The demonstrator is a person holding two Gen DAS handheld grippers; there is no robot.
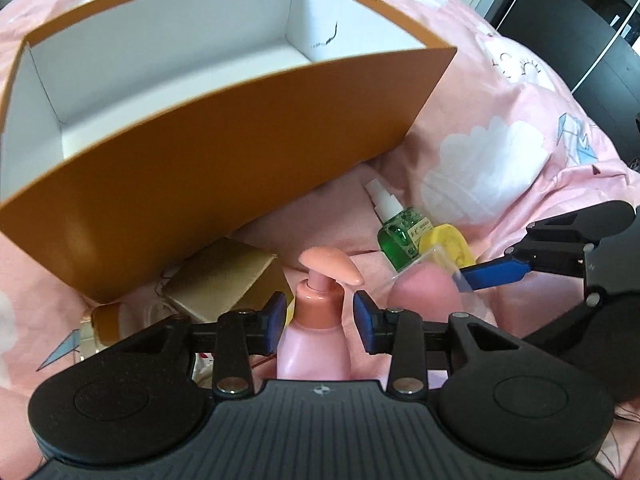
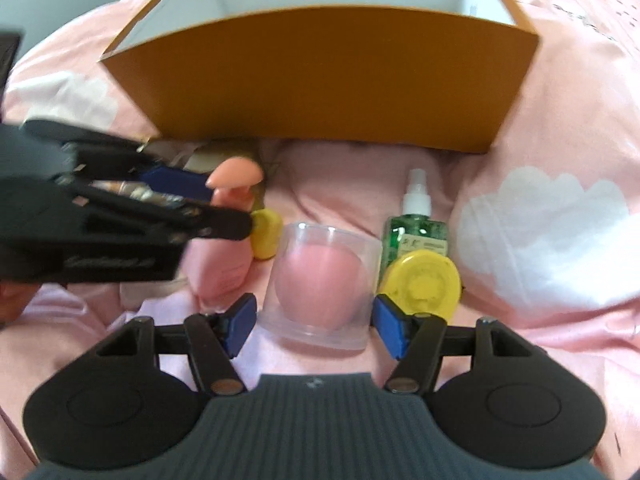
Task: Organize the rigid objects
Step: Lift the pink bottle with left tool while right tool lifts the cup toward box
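Clutter: green spray bottle [image 2: 416, 228], yellow case [image 2: 420, 284] | orange box [image 2: 320, 76] behind

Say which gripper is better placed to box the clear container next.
Right. The right gripper already straddles the clear container, pads beside its walls. The left gripper is open around the pink pump bottle.

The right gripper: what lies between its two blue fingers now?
In the right wrist view, a clear round container with a pink ball inside stands between the fingers of the right gripper. The pads do not seem to press it.
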